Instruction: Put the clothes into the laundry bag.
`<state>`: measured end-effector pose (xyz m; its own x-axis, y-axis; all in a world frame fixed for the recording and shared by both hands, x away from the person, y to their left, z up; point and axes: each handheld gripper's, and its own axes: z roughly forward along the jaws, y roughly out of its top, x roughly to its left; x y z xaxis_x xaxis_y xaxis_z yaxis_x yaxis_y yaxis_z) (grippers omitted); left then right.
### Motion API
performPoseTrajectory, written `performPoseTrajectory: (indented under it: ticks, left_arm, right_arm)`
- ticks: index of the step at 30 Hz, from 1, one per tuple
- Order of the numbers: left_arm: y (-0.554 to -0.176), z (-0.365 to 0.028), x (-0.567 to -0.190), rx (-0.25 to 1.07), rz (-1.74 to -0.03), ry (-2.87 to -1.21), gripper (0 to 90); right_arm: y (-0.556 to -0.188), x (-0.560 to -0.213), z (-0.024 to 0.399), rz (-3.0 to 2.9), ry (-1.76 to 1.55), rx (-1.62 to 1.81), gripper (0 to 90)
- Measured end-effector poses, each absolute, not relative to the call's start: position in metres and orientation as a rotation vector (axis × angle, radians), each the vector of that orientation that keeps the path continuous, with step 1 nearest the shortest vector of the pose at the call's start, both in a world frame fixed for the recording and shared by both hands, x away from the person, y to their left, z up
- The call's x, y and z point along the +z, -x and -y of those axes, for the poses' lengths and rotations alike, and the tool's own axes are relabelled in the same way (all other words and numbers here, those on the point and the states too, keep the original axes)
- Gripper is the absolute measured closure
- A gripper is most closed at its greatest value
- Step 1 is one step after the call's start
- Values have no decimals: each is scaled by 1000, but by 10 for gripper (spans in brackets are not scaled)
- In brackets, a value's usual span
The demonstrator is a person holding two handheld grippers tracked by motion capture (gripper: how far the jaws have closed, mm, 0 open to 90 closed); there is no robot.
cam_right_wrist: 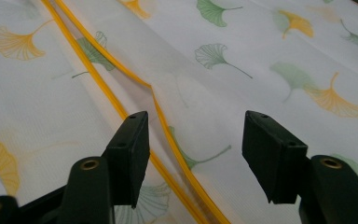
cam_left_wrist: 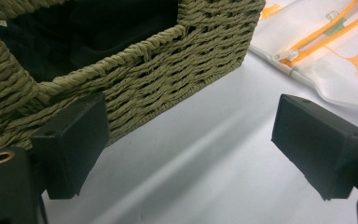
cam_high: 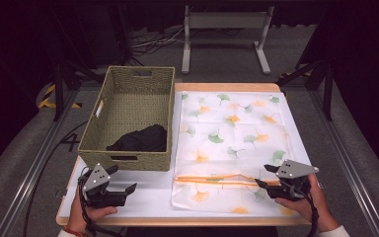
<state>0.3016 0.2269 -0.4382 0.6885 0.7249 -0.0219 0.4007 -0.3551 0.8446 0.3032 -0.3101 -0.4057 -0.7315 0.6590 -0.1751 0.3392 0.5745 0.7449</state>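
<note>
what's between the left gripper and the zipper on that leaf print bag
Bare white tabletop, as the left gripper view shows: the left gripper has open jaws, and the orange zipper of the bag lies beyond.

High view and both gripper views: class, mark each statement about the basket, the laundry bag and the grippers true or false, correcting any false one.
1. A dark garment lies inside the woven basket. True.
2. The leaf-print laundry bag lies left of the basket. False: it lies to its right.
3. The right gripper has its jaws apart over the bag's orange zipper. True.
4. The left gripper grips the basket. False: its jaws are open with nothing between them.
</note>
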Motion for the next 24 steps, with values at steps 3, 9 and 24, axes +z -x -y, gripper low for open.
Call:
performPoseTrajectory:
  ticks: [3,9,24]
  left_arm:
    - [-302,-225,-439,444,-865,-1997,118]
    - [-303,-225,-439,432,-866,-1997,118]
    - [-303,-224,-438,430,-839,-1990,117]
  right_arm:
    - [-309,-405,302,-2403,-781,989,450]
    - [-320,-409,290,-2448,-767,950,431]
    - [-344,-419,270,-2530,-789,842,359]
